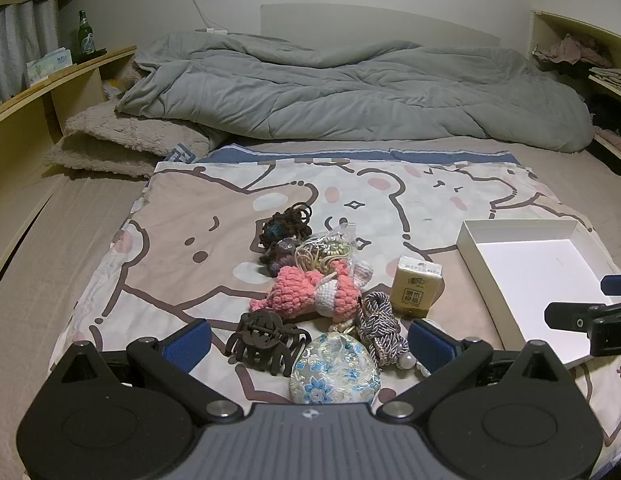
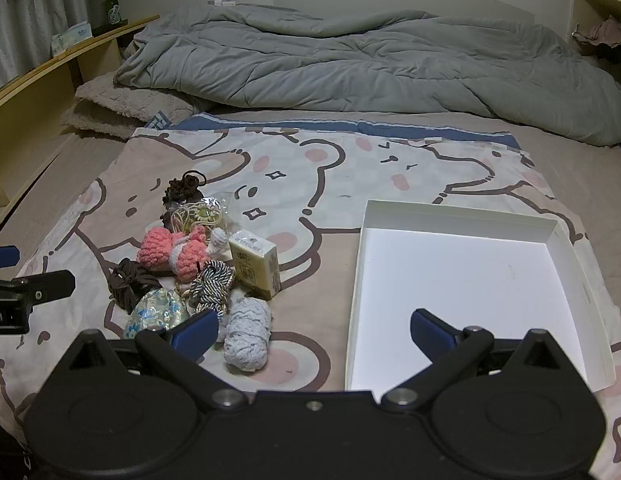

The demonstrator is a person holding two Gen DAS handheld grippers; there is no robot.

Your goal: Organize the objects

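Observation:
A heap of small things lies on a bear-print cloth (image 1: 190,208) on the bed: a brown claw clip (image 1: 266,340), a floral pouch (image 1: 334,372), a pink crochet piece (image 1: 306,292), a braided cord (image 1: 380,320), a tissue pack (image 1: 418,286) and dark scrunchies (image 1: 286,224). My left gripper (image 1: 308,342) hangs open just before the pouch and clip, holding nothing. To the right sits a shallow white box (image 2: 462,276), empty. My right gripper (image 2: 312,330) is open between a pale blue lace roll (image 2: 246,332) and the box's near left wall.
A rumpled grey duvet (image 1: 350,88) and a beige fleece blanket (image 1: 122,144) fill the far half of the bed. Wooden shelves run along the left (image 1: 42,92) with a green bottle (image 1: 85,36), and along the right (image 1: 582,52) with clothes.

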